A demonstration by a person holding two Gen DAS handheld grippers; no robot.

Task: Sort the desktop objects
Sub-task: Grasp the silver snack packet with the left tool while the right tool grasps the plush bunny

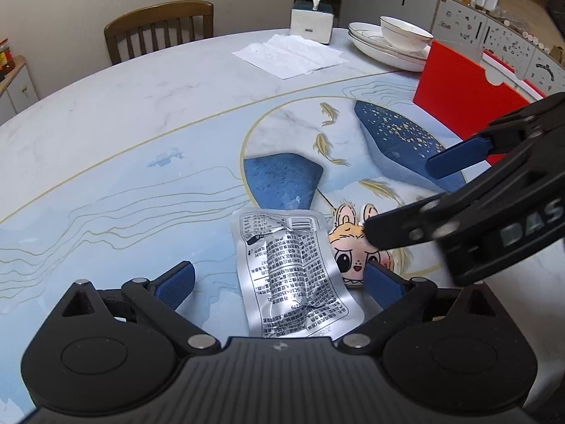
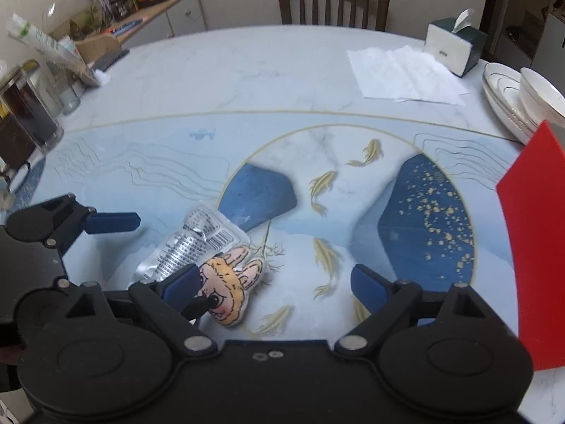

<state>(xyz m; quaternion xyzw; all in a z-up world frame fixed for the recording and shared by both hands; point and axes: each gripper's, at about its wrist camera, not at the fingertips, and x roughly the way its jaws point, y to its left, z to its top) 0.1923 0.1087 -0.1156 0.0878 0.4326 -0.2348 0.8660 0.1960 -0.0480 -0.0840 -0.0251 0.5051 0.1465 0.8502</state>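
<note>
Along the left edge of the table (image 2: 247,81), jars (image 2: 31,113) and bags are crowded, while the broad marble middle is left bare as far as the chair (image 2: 333,0) behind the far rim. Near the front, a silver pouch (image 1: 293,275) is seen lying flat, with a small plush (image 1: 356,247) touching its right side. The left gripper (image 1: 279,282) is held wide, the pouch lying between its blue pads and untouched by them; its right pad is just beside the plush. The right gripper (image 2: 272,282) is also spread wide and holds nothing; its left pad overlaps the plush in its own view, and bare tabletop is framed between its fingers. To the right, room is closed off by a red box (image 2: 529,247), with stacked plates (image 2: 501,95), a tissue box (image 2: 455,46) and paper (image 2: 406,74) farther back.
</note>
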